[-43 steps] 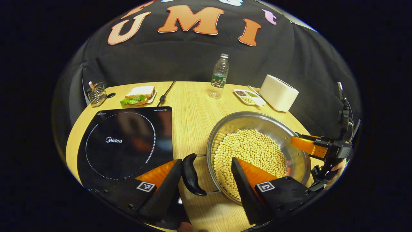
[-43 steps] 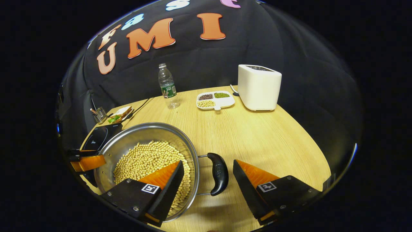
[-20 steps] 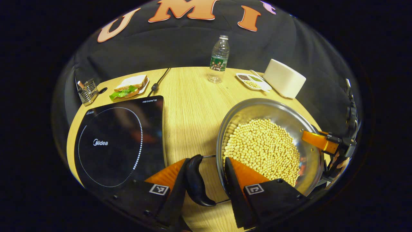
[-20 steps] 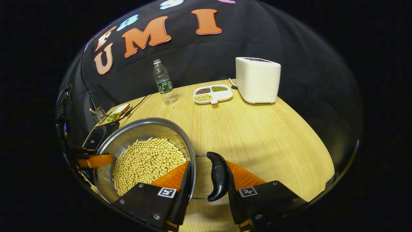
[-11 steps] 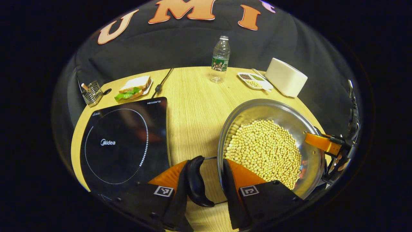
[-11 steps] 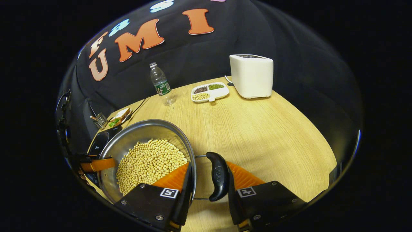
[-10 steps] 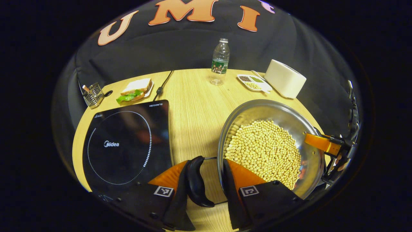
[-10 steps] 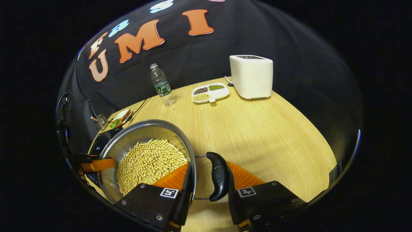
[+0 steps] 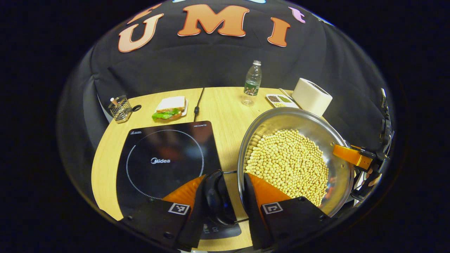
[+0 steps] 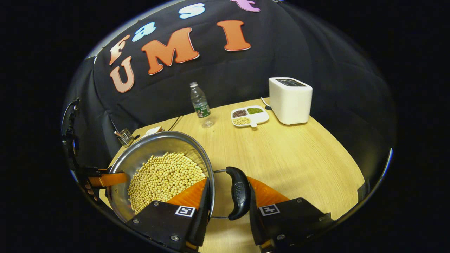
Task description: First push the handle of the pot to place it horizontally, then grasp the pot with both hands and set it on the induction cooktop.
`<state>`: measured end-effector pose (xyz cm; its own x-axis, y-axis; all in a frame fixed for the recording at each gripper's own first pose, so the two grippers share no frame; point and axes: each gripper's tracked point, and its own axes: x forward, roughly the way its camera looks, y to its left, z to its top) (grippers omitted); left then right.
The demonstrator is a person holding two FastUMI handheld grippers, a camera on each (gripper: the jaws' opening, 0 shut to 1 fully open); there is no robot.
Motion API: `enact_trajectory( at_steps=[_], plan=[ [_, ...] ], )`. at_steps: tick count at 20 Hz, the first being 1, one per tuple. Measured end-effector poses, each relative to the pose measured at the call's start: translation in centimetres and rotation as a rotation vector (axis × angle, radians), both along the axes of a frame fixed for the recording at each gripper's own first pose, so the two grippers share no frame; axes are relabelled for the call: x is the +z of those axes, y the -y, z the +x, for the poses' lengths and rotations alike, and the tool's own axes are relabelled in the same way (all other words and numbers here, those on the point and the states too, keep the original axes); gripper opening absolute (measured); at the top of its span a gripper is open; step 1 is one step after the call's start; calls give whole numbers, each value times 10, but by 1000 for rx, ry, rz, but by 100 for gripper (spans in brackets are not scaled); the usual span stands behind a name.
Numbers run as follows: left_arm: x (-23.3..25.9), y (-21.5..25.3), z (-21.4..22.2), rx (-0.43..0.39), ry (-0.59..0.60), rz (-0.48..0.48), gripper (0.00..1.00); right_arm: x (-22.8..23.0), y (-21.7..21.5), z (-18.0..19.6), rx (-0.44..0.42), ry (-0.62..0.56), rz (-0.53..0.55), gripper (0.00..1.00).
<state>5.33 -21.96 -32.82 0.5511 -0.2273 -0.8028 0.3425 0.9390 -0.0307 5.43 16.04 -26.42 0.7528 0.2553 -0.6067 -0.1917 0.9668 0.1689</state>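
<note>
Both our jaws are closed down: the left gripper (image 9: 220,200) clamps the pot's near black handle (image 9: 217,201) against the rim, and the right gripper (image 10: 227,196) clamps the opposite handle (image 10: 238,192) likewise. We judge the pot (image 9: 316,130), heaped with soybeans (image 9: 288,161), to be lifted, just beside the induction cooktop (image 9: 165,161). If our hands go uneven, it tips and beans spill; a handle could pivot and slip.
</note>
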Motion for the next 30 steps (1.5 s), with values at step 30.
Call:
enact_trajectory(
  at_steps=[30],
  plan=[
    [37, -12, -24, 167, -42, 68, 60, -29, -256, 21, 156, -99, 45, 52]
  ],
)
